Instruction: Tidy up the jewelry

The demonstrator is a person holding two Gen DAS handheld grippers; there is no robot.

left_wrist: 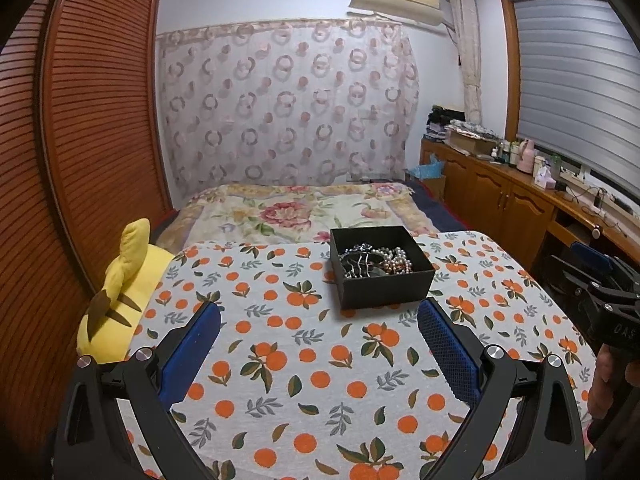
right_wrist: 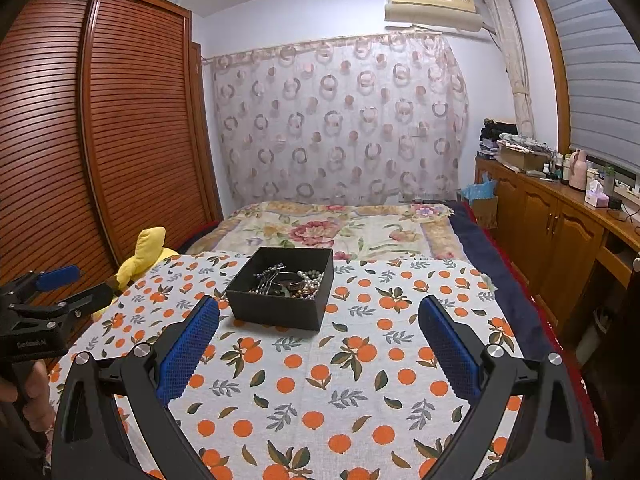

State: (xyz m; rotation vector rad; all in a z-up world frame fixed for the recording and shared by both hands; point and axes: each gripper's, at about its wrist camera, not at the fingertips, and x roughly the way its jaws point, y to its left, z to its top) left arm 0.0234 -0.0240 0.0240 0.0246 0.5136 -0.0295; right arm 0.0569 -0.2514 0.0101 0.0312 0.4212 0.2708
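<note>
A black open box (left_wrist: 380, 267) stands on the orange-print tablecloth (left_wrist: 280, 360). It holds a silver hair comb (left_wrist: 357, 260), a pearl string (left_wrist: 398, 261) and other jewelry. In the right wrist view the box (right_wrist: 280, 289) holds beads (right_wrist: 310, 282), a bangle (right_wrist: 290, 278) and a hair piece. My left gripper (left_wrist: 319, 312) is open and empty, just short of the box. My right gripper (right_wrist: 319, 310) is open and empty, near the box's front right. Each gripper shows at the other view's edge: the right one (left_wrist: 600, 292), the left one (right_wrist: 52, 288).
A yellow plush toy (left_wrist: 116, 300) lies at the table's left edge. Behind the table is a bed with a floral blanket (left_wrist: 304, 208). A louvered wooden wardrobe (left_wrist: 80, 140) stands left. A wooden cabinet with bottles (right_wrist: 560, 216) runs along the right.
</note>
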